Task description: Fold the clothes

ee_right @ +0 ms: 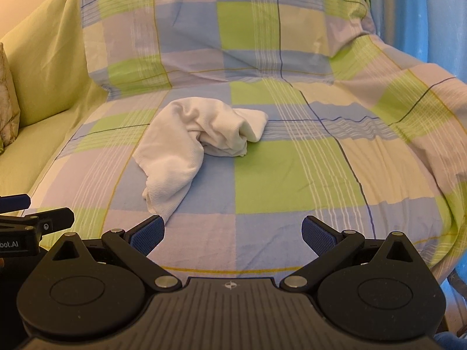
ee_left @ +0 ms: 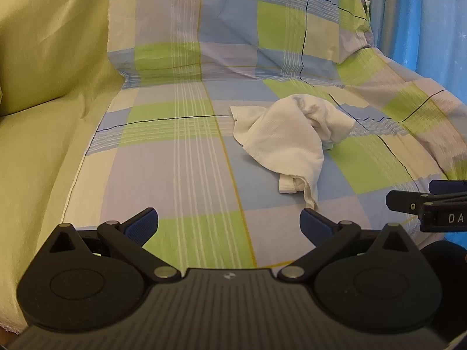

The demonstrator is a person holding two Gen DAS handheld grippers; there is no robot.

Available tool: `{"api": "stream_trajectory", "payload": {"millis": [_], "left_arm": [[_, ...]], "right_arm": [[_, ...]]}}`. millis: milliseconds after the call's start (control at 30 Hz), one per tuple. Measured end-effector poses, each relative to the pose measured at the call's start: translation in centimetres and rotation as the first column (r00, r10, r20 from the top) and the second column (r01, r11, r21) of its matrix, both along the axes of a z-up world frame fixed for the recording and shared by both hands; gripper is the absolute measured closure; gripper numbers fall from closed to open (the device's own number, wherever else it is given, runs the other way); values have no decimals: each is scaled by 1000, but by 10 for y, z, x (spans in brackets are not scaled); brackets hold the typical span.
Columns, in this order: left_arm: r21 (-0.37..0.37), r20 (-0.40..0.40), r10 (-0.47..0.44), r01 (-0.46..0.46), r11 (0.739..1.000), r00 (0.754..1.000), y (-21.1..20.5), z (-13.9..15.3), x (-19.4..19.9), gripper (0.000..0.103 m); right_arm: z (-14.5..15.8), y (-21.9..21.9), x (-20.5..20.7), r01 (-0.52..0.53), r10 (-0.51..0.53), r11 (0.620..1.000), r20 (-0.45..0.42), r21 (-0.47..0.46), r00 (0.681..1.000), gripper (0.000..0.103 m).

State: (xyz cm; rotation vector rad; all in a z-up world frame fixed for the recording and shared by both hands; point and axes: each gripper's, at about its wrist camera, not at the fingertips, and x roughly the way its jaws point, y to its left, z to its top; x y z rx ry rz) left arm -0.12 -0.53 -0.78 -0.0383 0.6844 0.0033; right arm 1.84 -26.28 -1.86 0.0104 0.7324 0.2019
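A crumpled white ribbed garment [ee_left: 292, 137] lies in a heap on the checked sheet [ee_left: 181, 175] of a sofa seat. In the right wrist view the white garment [ee_right: 189, 140] sits left of centre, one end trailing toward the near edge. My left gripper [ee_left: 229, 227] is open, hovering over the seat's front, and the garment's lower tip lies just beyond its right fingertip [ee_left: 313, 223]. My right gripper [ee_right: 233, 234] is open too, with the garment's trailing end close to its left fingertip [ee_right: 149, 233]. Nothing is held by either one.
The checked sheet [ee_right: 292, 175] drapes over the seat, backrest and right armrest. Plain green sofa fabric [ee_left: 43, 87] shows at the left. A patterned cushion [ee_right: 8, 96] sits far left. Blue curtain [ee_left: 432, 29] hangs at the right. Each gripper shows at the edge of the other's view.
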Motion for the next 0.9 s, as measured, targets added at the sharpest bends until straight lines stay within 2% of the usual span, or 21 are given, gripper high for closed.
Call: {"api": "stream_trajectory", "payload": {"millis": [900], "left_arm": [[-2,13,-9,9,1000,1000,0,1,-3,1]], "right_arm": [[0,1,1,5,-6,1000,-11,-12,1000,0]]}}
